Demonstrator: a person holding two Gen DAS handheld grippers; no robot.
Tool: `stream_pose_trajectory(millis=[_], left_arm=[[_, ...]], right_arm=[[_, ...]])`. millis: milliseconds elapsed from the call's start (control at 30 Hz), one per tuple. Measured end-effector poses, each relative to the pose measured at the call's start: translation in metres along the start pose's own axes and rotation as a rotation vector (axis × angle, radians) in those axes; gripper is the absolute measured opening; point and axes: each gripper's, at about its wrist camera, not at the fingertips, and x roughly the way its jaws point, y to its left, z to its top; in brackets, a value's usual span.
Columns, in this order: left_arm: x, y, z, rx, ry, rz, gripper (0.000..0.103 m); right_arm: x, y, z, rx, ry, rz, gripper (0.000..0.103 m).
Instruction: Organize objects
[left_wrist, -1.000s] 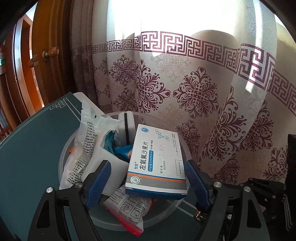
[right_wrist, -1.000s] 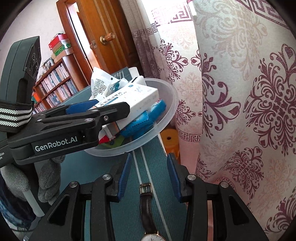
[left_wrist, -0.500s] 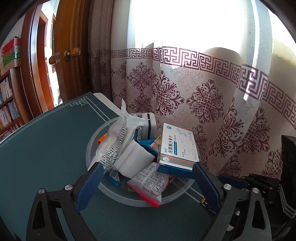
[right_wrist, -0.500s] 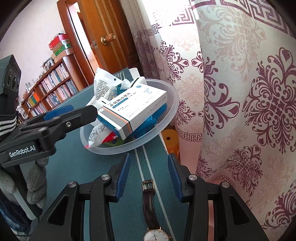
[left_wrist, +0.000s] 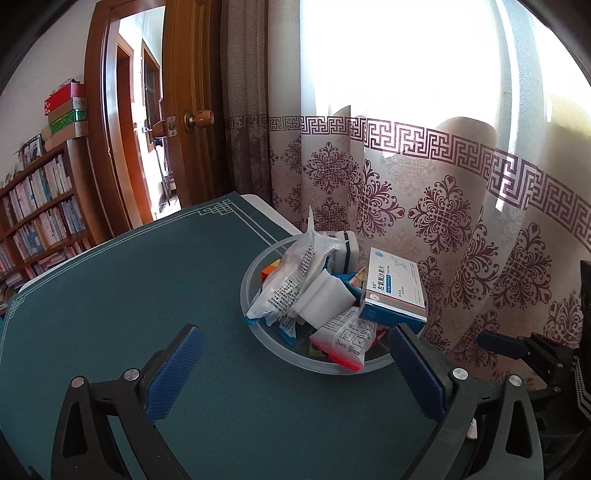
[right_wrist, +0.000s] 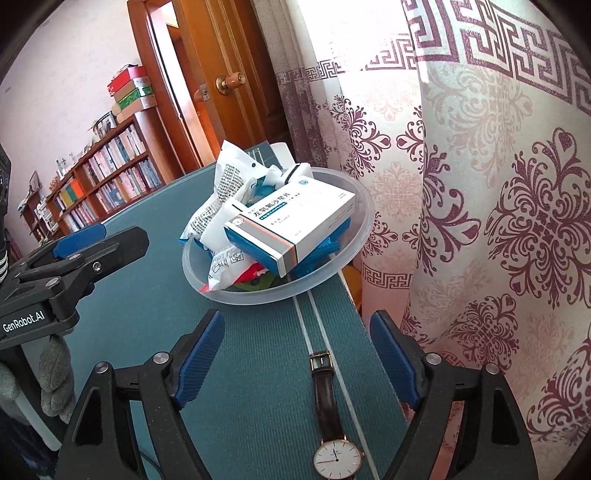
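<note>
Sitting at the far edge of the surface (left_wrist: 122, 295), a dark green woven mat with a pale line border, is the bowl (right_wrist: 354, 243): round, shallow, frosted translucent plastic. Piled in the bowl: a white and blue cardboard box (right_wrist: 291, 225) with an orange stripe, lying tilted on top; a crinkled clear printed bag (left_wrist: 291, 277) standing above the rim; a flat white sachet (left_wrist: 347, 332) with a red edge; blue and orange packets beneath, mostly hidden, contents not legible.

Near side of the bowl, in the right wrist view: a watch (right_wrist: 336, 458) lying flat on the mat, round white dial, dark brown leather strap with metal buckle pointing toward the bowl. Its lower strap is cut off by the frame.

Left gripper (left_wrist: 295, 373): ribbed blue pads, black frame, jaws wide and opening, nothing between them, just short of the bowl. Right gripper (right_wrist: 295, 354): jaws opening, the watch strap lies between them, untouched.

Behind the bowl: a sheer patterned curtain (left_wrist: 424, 206), backlit and glaring. Left of the bowl: a wooden door (left_wrist: 192, 110) and a bookshelf (left_wrist: 37, 218).
</note>
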Motion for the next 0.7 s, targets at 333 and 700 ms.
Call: stream_pose_trajectory(millis=[333,700], left_arm=[[-0.023,0.003,0.001,-0.013,-0.035,0.091,0.103],[-0.028,0.012,-0.001,-0.040,-0.031,0.160,0.103]], right_arm=[[-0.022,0.022,0.015,-0.097,-0.078,-0.118,0.098],[-0.021,0.040,0.035,-0.161,-0.097,-0.171,0.099]])
